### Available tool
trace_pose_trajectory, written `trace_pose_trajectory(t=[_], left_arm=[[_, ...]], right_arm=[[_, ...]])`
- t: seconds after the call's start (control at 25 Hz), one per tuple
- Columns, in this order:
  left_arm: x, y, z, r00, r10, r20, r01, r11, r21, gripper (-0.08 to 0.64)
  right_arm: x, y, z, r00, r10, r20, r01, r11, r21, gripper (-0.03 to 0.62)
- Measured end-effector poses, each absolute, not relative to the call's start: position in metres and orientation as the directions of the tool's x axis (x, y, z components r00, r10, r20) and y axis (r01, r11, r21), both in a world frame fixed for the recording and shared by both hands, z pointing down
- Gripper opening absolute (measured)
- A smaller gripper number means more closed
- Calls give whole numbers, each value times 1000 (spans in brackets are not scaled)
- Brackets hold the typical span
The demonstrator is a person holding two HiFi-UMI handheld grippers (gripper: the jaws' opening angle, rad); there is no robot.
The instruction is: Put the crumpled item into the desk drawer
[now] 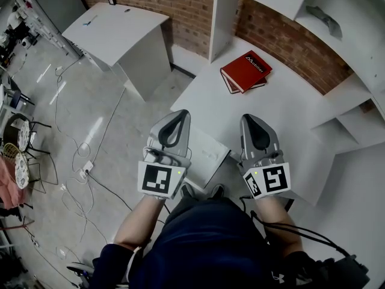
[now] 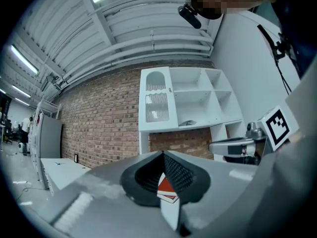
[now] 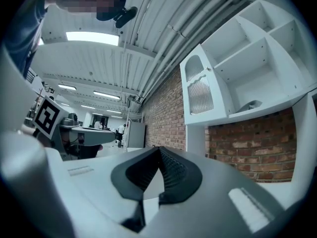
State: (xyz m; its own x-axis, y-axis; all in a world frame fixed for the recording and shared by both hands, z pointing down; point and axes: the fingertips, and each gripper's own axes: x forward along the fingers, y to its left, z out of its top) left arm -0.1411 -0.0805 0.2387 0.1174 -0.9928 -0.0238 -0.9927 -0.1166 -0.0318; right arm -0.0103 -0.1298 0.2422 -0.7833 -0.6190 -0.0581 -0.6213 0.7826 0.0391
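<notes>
Crumpled item [image 1: 328,18] is in neither grip: our left gripper [image 1: 180,114] and right gripper [image 1: 248,118] hover at the desk's [image 1: 289,116] front edge, jaws closed on nothing. It lies well ahead, up on the shelf [image 1: 352,32] beyond the red books [image 1: 245,71]. We judge fetching hasn't begun; next we open one gripper and reach up.

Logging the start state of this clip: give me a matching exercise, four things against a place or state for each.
Things:
1. books
2. crumpled item
3. left gripper
4. side table

Places or states:
A. on a shelf
B. shut, empty
C. on the desk
D. left of the desk

Pairs: 1-C, 2-A, 3-B, 4-D
</notes>
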Motion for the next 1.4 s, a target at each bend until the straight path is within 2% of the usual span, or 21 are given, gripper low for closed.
trace_pose_trajectory(t=[1.4], left_arm=[[-140,-97,251,127,-992,7,-991,-127,-35,2]], right_arm=[[-12,-143,256,-789,-614,-34,-614,789,-4,2]])
